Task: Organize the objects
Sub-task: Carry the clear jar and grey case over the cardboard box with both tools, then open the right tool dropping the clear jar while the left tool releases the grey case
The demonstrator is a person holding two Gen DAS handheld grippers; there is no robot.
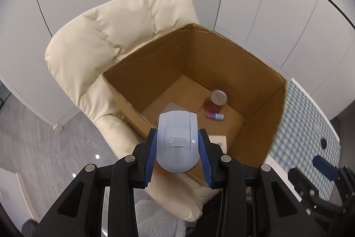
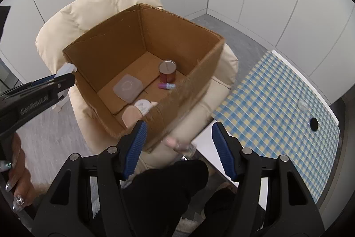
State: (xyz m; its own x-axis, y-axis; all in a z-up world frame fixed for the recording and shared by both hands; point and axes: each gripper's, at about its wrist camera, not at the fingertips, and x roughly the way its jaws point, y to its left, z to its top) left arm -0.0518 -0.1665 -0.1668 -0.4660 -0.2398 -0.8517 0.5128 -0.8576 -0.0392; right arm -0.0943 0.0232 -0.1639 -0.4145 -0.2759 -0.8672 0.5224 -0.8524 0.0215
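A pale grey-blue plastic device [image 1: 177, 141], rounded at one end with a hinged flap on its face, sits clamped between the blue ribbed pads of the left claw [image 1: 177, 148], above the near rim of an open cardboard box [image 1: 255, 72]. The box rests on the seat of a cream padded armchair [image 1: 99, 48].

On the box floor a red can [image 2: 167, 74] with a silver lid stands near the far right wall, a small purple and white bottle [image 2: 166, 86] lies just beside it, a clear square lid [image 2: 127, 88] lies near the middle, and a round white item [image 2: 143, 106] rests by the near wall.

The right claw [image 2: 178, 148] stands partly open with nothing between its pads, over the box's near corner. To the right is a table [image 2: 277, 92] under a blue and yellow checked cloth. White panelled walls and a grey floor surround the armchair.
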